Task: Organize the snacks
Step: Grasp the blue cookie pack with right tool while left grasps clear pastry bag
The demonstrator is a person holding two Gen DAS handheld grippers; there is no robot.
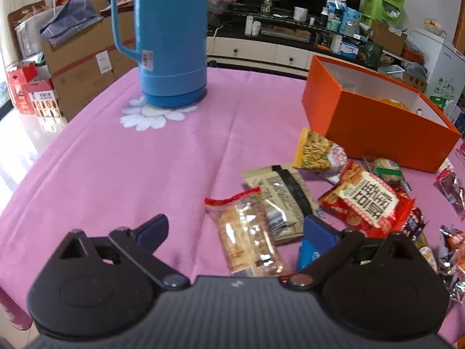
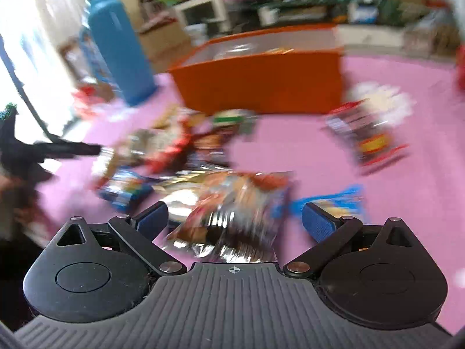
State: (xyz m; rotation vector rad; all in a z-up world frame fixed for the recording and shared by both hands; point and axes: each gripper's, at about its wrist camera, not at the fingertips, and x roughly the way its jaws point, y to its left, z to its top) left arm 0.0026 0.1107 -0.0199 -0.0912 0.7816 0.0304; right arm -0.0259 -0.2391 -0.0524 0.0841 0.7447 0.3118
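Left wrist view.
- Left gripper (image 1: pixel 235 232): fingers (image 1: pixel 154 228) standing spread wide, pinching nothing; a clear-wrapped biscuit packet with a red top seam (image 1: pixel 247 232) is lying on the cloth between them, no pad pressing on it.
- Tabletop (image 1: pixel 116 174): wearing a pink cloth with a white flower print.
- Blue thermos jug (image 1: pixel 171 37): standing upright near the far edge, on the flower print.
- Orange box (image 1: pixel 377 119): sitting open toward the far right corner, white inside, something yellow showing within.
- Snacks, loose on the cloth in front of the box: a yellow-and-green packet (image 1: pixel 316 151) lying just beside the box's near wall; a beige packet with a dark band (image 1: pixel 282 197) overlapping the biscuit packet; a red packet with large printed characters (image 1: pixel 369 200) lying to its right; more small wrapped pieces trailing toward the right edge.

Right wrist view, heavily blurred.
- Right gripper (image 2: pixel 235 221): fingers (image 2: pixel 318 224) standing spread wide, gripping nothing; a shiny foil packet (image 2: pixel 232 212) is lying between them, contact not readable through the blur.
- Orange box (image 2: pixel 261 81): sitting ahead toward the far edge, open.
- Blue thermos jug (image 2: pixel 119 46): standing left of the box.
- Snack pile (image 2: pixel 174 145): lying between the box and the fingers; one separate dark packet (image 2: pixel 366 133) lying off to the right.
- Left gripper (image 2: pixel 58 149): reaching in at the left edge; its state cannot be told here.
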